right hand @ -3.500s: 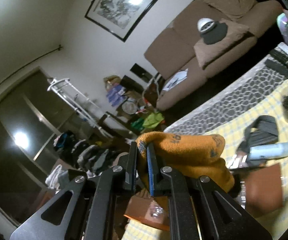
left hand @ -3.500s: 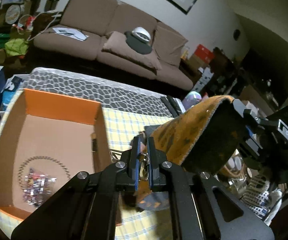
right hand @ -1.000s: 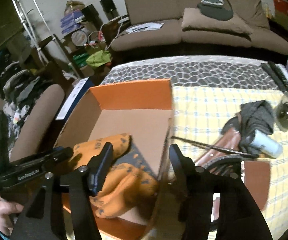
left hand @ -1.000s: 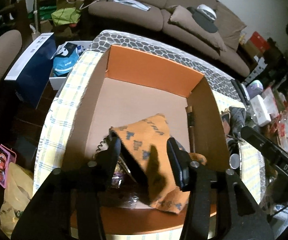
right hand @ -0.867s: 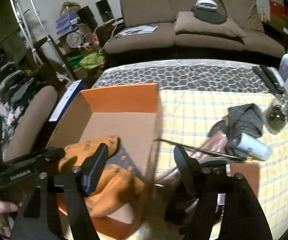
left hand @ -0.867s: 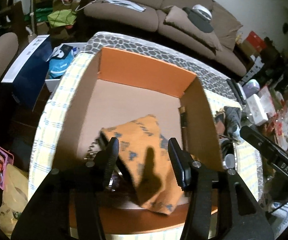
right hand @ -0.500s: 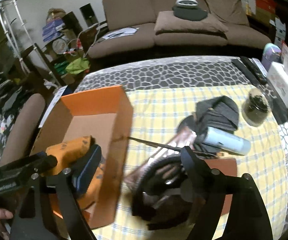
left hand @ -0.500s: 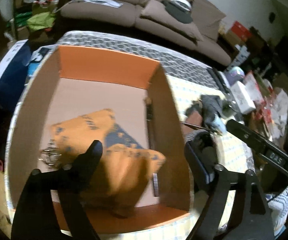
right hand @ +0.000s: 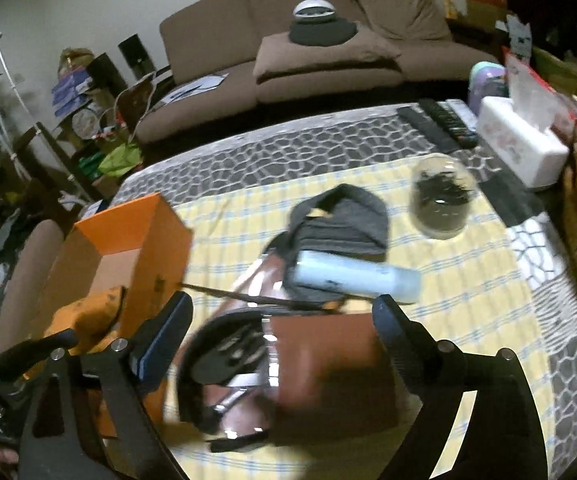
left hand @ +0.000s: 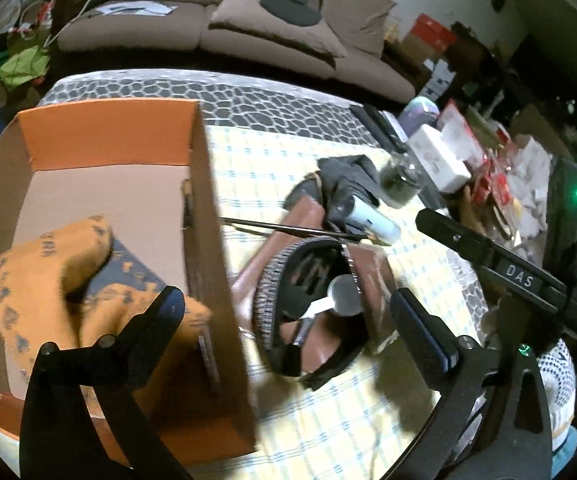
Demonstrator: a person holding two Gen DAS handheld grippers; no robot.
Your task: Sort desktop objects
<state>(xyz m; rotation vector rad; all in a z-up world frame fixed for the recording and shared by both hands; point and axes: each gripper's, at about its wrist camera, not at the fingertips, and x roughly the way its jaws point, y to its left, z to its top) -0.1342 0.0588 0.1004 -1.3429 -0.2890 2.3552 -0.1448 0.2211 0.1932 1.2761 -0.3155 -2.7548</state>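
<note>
- Landmark: the orange cardboard box (left hand: 192, 152) on the checked tablecloth (left hand: 272, 160). All positions below are given relative to it.
- Left gripper (left hand: 288, 308): jaws spread wide, holding nothing; it hangs over the box's right wall.
- Right gripper (right hand: 280, 320): jaws spread wide, holding nothing; it hangs over the items just right of the box.
- Orange cloth (left hand: 68, 280): lies crumpled inside the box, on its floor. Judged already sorted.
- Open black pouch (left hand: 308, 292): lies just right of the box on a brown leather piece (right hand: 328, 356), with small metal tools inside. Judged the next item.
- Handling of the pouch: soft fabric, likely light, and it will sag. Loose tools may spill if tipped. Grip the stiffer rim and keep the opening upward.
- Pale blue tube (right hand: 352, 276): beyond the pouch, resting on grey cloth (right hand: 344, 220). Smooth and round; likely slippery. Grip across the middle.
- Glass jar (right hand: 442, 200): well right of the box. Rigid and fragile.
</note>
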